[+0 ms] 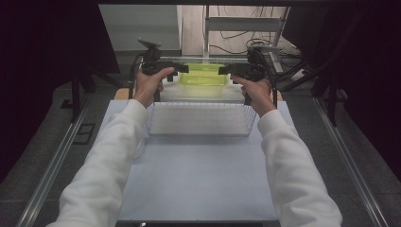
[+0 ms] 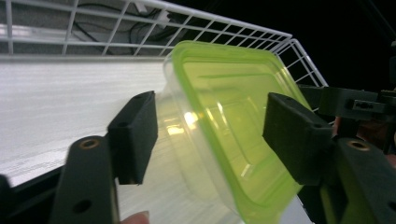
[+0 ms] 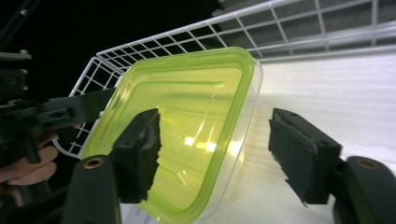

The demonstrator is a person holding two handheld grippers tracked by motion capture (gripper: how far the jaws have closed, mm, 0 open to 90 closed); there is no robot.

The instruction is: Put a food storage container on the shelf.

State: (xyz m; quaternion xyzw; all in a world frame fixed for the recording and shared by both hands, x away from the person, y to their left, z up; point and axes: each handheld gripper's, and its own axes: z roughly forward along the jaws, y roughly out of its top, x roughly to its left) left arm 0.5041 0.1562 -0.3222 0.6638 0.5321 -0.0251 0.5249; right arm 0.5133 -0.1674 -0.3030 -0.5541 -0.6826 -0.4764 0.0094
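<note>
A dark room with cables on the floor is seen behind a worktop (image 1: 198,179) covered with a pale blue sheet. On its far half a white wire basket (image 1: 201,125) is placed, and a clear container with a green lid (image 1: 202,74) is found at the basket's far side, between the two tongs.

The left tongs (image 1: 182,69) and the right tongs (image 1: 226,70) are both released: in the two gripper views a gap is visible between each black pad and the container, so nothing is grasped. The container is seen there tilted, its lid (image 2: 233,126) turned to one side; whether it rests fully on the basket floor cannot be told.

The step in hand is judged to be the letting go of the container inside the basket. To do it well, the tongs should be kept wide and drawn back straight along their own line, so that the lid rim is not caught by a pad (image 3: 140,154). The wire walls should be avoided when the hands are lifted.
</note>
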